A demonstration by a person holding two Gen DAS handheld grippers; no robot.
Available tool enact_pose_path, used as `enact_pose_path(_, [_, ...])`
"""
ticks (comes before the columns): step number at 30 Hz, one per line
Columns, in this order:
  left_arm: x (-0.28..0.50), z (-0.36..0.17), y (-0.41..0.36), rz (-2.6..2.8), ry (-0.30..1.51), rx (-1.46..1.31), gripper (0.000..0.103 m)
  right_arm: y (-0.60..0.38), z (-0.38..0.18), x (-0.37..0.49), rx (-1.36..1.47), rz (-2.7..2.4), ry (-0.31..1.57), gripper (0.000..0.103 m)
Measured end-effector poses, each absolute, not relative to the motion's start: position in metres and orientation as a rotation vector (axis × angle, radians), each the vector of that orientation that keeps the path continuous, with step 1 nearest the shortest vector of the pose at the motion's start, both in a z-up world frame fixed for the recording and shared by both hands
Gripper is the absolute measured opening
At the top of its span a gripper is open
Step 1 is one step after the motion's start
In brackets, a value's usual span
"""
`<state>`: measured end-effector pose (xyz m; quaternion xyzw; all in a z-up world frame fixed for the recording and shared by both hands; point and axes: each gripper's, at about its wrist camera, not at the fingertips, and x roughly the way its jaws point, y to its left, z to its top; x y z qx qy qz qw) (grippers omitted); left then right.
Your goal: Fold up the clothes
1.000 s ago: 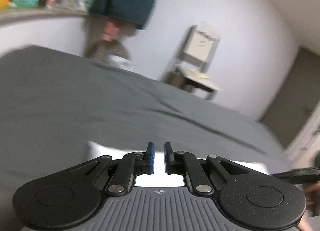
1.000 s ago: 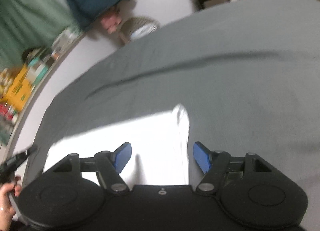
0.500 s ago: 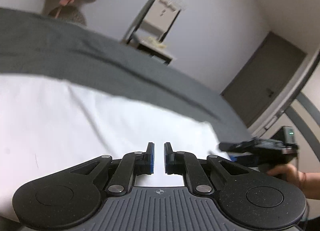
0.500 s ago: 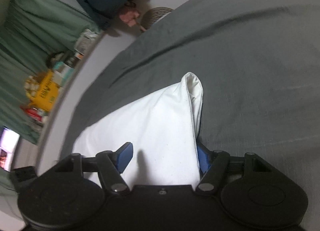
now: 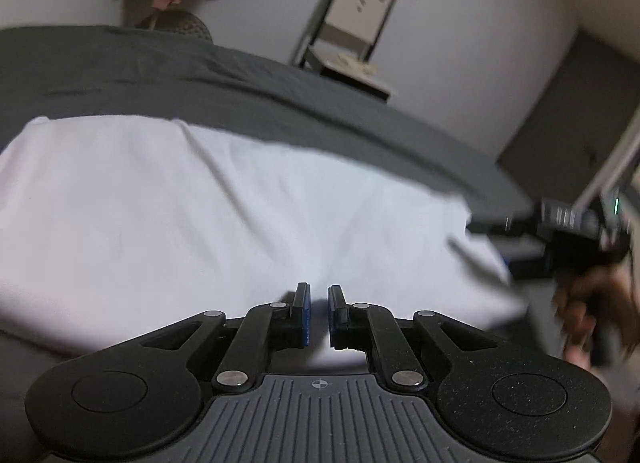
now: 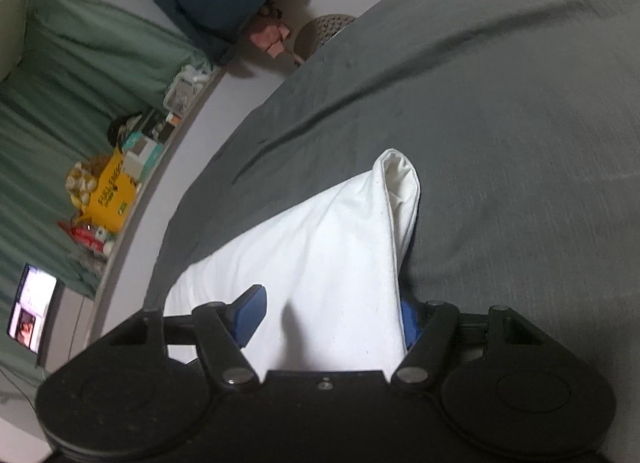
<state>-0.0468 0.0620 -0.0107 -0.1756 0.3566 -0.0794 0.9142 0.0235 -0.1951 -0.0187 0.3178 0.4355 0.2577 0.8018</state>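
on the grey bed (image 6: 500,111) lies the white garment (image 5: 224,215), spread flat, its right edge lifted into a peak. right tool (image 6: 332,317) straddles that edge, spread, pads not visibly pressing. left tool (image 5: 318,313) pressed together; cloth between its pads, pinch unclear. mid-fold step; next likely needs a firm grip before carrying the edge across.

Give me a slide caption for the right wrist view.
Right hand-held gripper open around a folded white garment on a grey bedsheet.
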Motion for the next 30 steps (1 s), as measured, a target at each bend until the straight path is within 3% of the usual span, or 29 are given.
enact_pose_path(11, [-0.048, -0.012, 0.060, -0.139, 0.786, -0.374, 0.007, -0.198, -0.014, 0.026, 0.659, 0.584, 1.067, 0.065])
enact_pose_path(16, [-0.051, -0.006, 0.068, -0.145, 0.790, -0.464, 0.007, -0.199, -0.023, 0.031, 0.734, 0.580, 1.029, 0.072])
enact_pose_path(19, [-0.052, 0.002, 0.082, -0.136, 0.761, -0.533, 0.007, -0.199, -0.028, 0.033, 0.759, 0.586, 0.996, 0.070])
enact_pose_path(21, [-0.051, 0.010, 0.092, -0.118, 0.738, -0.546, 0.007, -0.203, -0.033, 0.032, 0.777, 0.584, 0.979, 0.053])
enact_pose_path(23, [-0.047, 0.021, 0.101, -0.112, 0.729, -0.511, 0.007, -0.212, -0.041, 0.031, 0.804, 0.545, 0.983, 0.023])
enact_pose_path(30, [-0.025, 0.051, 0.133, -0.134, 0.771, -0.377, 0.007, -0.196, -0.016, 0.024, 0.708, 0.510, 0.928, 0.013])
